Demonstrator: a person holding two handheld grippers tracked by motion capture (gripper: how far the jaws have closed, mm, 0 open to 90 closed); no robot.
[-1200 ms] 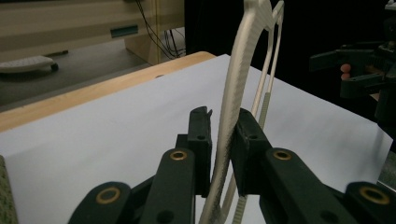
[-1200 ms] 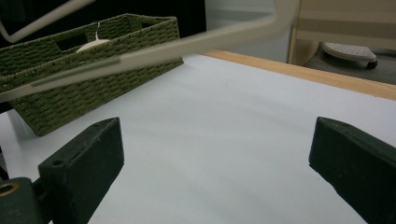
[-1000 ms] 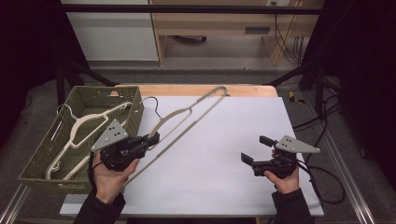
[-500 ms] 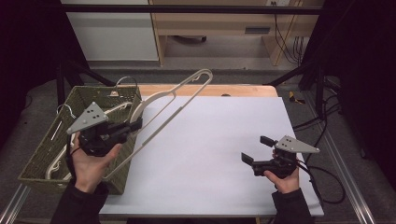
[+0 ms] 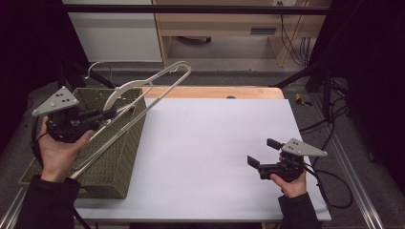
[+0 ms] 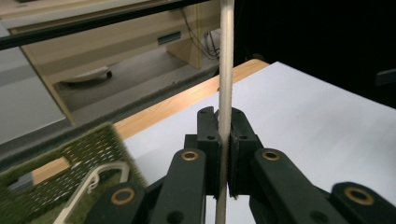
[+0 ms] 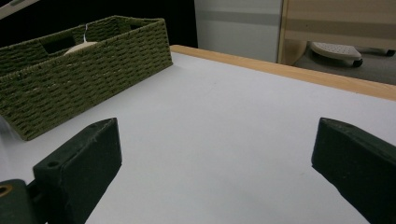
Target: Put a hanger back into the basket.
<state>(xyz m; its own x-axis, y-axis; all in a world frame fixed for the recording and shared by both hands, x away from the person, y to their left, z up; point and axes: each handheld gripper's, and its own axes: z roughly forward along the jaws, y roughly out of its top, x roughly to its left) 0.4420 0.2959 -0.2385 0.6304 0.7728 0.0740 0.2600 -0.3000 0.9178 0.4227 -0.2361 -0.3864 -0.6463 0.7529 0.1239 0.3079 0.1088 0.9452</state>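
Observation:
My left gripper (image 5: 111, 113) is shut on a thin bar of a cream clothes hanger (image 5: 125, 87), which hangs tilted in the air above the green woven basket (image 5: 119, 157) at the table's left. In the left gripper view the bar (image 6: 226, 70) runs upright between the closed jaws of my left gripper (image 6: 223, 140), and another pale hanger (image 6: 100, 175) lies in the basket (image 6: 88, 149) below. My right gripper (image 5: 263, 152) rests low over the white table (image 5: 215, 143) at the front right. It is open, and nothing sits between its jaws (image 7: 219, 158).
The basket (image 7: 84, 70) stands along the table's left edge, with something cream (image 7: 81, 46) inside. A wooden strip (image 5: 215, 92) borders the table's far edge. Cables (image 5: 329, 143) trail off the right side. A black bar (image 5: 191, 9) crosses overhead at the back.
My left hand has carried the hanger left and upward, from over the table's left part to above the basket. The right gripper has stayed where it was.

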